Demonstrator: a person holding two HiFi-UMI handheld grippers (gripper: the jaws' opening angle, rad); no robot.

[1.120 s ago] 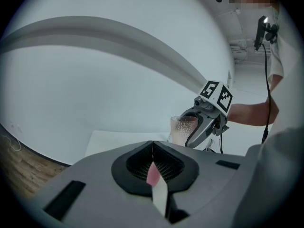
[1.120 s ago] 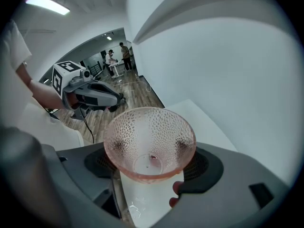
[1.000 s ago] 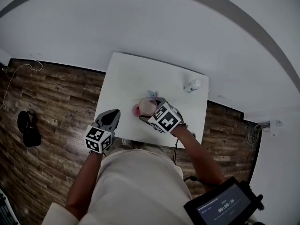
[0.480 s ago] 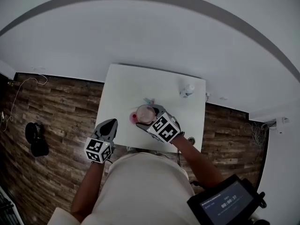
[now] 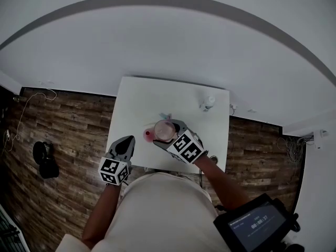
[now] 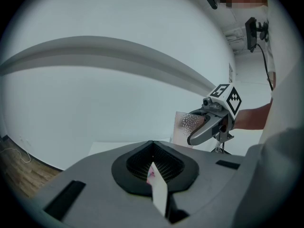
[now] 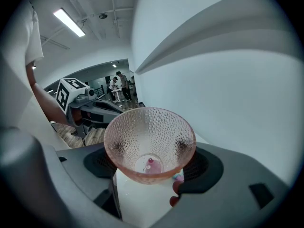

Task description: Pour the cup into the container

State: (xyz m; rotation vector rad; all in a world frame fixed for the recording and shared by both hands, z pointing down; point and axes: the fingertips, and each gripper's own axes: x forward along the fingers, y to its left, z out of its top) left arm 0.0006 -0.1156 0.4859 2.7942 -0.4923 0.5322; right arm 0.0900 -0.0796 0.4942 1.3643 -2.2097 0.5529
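Note:
My right gripper (image 5: 168,132) is shut on a clear, dimpled, pink-tinted cup (image 5: 164,129) and holds it upright above the white table (image 5: 136,98). In the right gripper view the cup (image 7: 156,132) fills the space between the jaws, and a few small pink bits (image 7: 150,164) lie at its bottom. A small red container (image 5: 149,136) sits on the table just left of the cup, and part of it (image 7: 176,190) shows red below the cup. My left gripper (image 5: 125,146) is shut on nothing, off the table's near left edge. In the left gripper view its own jaws (image 6: 153,167) meet, and the cup (image 6: 186,125) is seen beyond them.
A small white bottle (image 5: 208,102) stands at the table's far right. Brown wood flooring (image 5: 68,125) surrounds the table, and a pale wall rises behind it. A dark object (image 5: 43,159) lies on the floor at the left. Cables (image 5: 283,146) trail at the right.
Both grippers have lifted a little, and the cup has stayed in the right one's hold. The head view has drawn back slightly from the table.

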